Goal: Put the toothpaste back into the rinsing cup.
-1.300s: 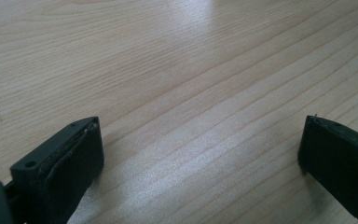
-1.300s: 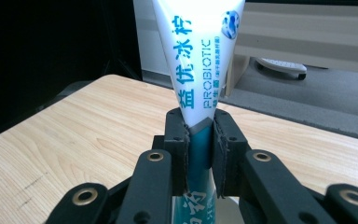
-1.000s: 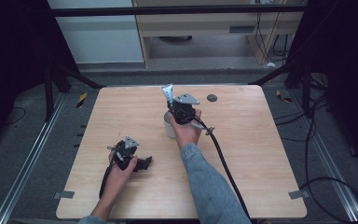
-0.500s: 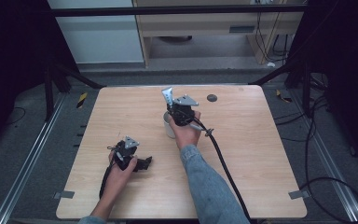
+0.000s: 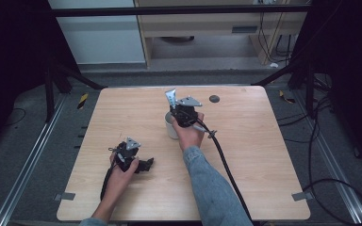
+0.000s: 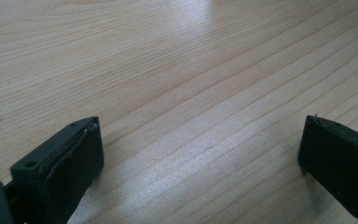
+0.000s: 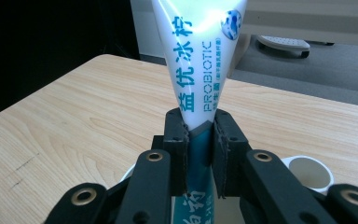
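Wooden is the table [image 5: 245,155], and near its middle stands a white cup [image 5: 171,126], which I take as my landmark. Directly above the cup I see my right gripper [image 7: 199,128] with jaws pressed tight on a white and teal toothpaste tube [image 7: 196,60], whose flat end points up and away from the cup. My left gripper [image 5: 147,165] rests on the wood well apart from the cup, toward the person's side, jaws wide apart with nothing between them.

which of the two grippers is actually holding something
The right gripper: its jaws pinch a white toothpaste tube above the white cup. The left gripper rests open on the table.
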Available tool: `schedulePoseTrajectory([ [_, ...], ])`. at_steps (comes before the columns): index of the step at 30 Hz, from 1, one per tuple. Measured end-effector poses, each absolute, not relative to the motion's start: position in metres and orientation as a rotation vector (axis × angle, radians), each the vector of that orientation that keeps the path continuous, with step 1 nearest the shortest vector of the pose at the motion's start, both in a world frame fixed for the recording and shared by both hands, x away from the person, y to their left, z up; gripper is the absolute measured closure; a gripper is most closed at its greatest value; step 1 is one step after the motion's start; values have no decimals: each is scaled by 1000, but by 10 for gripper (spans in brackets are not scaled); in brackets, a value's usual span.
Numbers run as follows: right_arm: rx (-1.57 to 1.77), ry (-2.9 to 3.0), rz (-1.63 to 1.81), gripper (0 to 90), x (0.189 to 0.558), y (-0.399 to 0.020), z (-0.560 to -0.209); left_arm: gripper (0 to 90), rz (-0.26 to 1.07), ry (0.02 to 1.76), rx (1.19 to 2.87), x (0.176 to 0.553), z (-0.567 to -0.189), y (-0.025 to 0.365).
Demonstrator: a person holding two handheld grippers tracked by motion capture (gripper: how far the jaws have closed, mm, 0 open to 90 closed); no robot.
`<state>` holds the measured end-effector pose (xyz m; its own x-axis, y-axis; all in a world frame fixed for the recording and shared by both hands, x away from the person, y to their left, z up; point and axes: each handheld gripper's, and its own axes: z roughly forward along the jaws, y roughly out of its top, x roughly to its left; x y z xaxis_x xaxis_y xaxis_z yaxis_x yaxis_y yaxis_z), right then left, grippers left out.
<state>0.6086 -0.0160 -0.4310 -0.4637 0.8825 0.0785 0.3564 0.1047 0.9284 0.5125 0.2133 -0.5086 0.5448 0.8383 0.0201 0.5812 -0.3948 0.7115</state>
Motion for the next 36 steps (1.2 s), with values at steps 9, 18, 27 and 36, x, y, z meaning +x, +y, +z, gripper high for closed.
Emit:
schedulePoseTrajectory([
  [9,1216,1892,1353,771,608,-18,-430,0,501,1139,2122,513,-509,213],
  [18,1215,1898,1360,763,609,-20,-430,0,500,1139,2121,513,-509,213],
  [27,1216,1897,1361,754,608,-18,-430,0,501,1139,2122,513,-509,213],
  [36,1202,1904,1358,755,608,-17,-430,0,501,1139,2121,513,-509,213],
])
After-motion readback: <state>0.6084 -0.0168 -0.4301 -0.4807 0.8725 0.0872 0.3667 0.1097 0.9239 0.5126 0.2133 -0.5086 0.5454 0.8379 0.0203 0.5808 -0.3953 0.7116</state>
